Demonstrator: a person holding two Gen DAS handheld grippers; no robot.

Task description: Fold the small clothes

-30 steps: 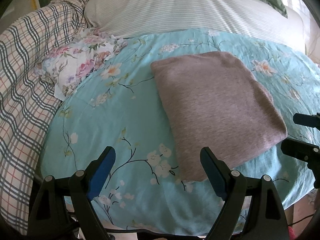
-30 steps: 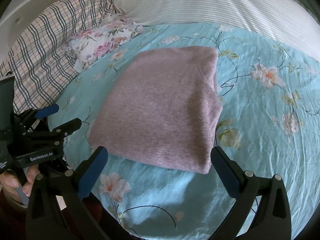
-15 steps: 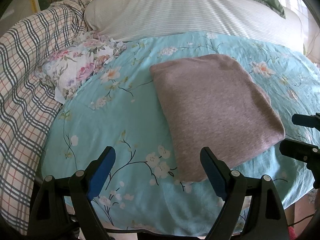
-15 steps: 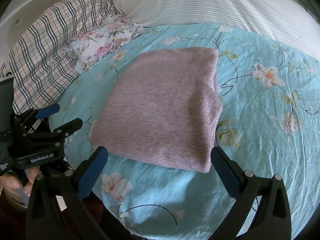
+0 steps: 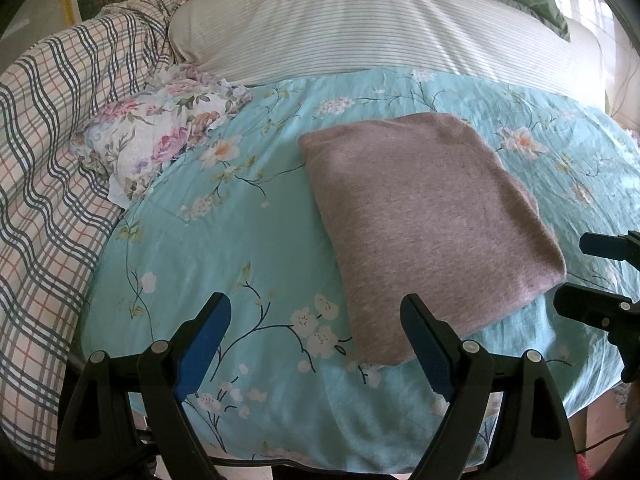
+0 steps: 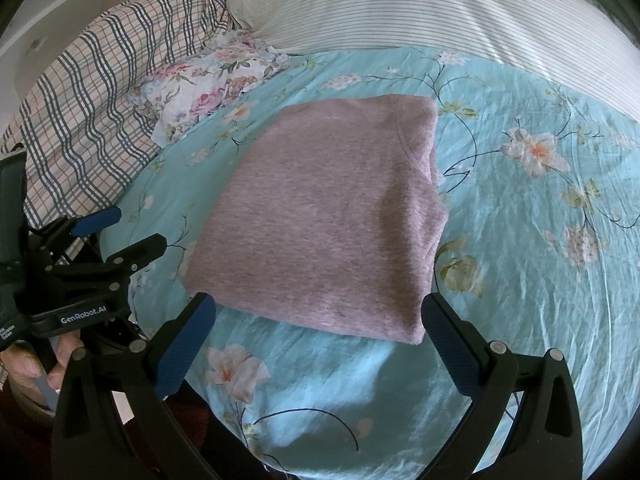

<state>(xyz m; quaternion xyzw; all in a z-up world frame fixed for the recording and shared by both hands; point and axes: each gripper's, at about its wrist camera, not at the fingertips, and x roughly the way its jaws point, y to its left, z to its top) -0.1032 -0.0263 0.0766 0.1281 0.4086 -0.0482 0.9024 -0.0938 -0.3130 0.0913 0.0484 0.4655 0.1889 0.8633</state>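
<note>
A mauve-grey knit garment [image 5: 424, 220] lies folded into a flat rectangle on the turquoise floral bedsheet [image 5: 224, 248]; it also shows in the right wrist view [image 6: 332, 224]. My left gripper [image 5: 316, 316] is open and empty, held back from the garment's near left corner. My right gripper [image 6: 320, 316] is open and empty, just short of the garment's near edge. The right gripper's fingers show at the right edge of the left wrist view [image 5: 600, 276], and the left gripper at the left of the right wrist view [image 6: 120, 240].
A crumpled floral cloth [image 5: 160, 144] lies at the sheet's far left, against a plaid blanket [image 5: 52, 152]. A striped white pillow or duvet [image 5: 360, 28] spans the back. The bed's near edge [image 5: 320, 456] runs just under the grippers.
Both grippers have drawn back slightly from the bed, so the garment sits a little lower and farther in view. Both stay open; the garment has not moved.
</note>
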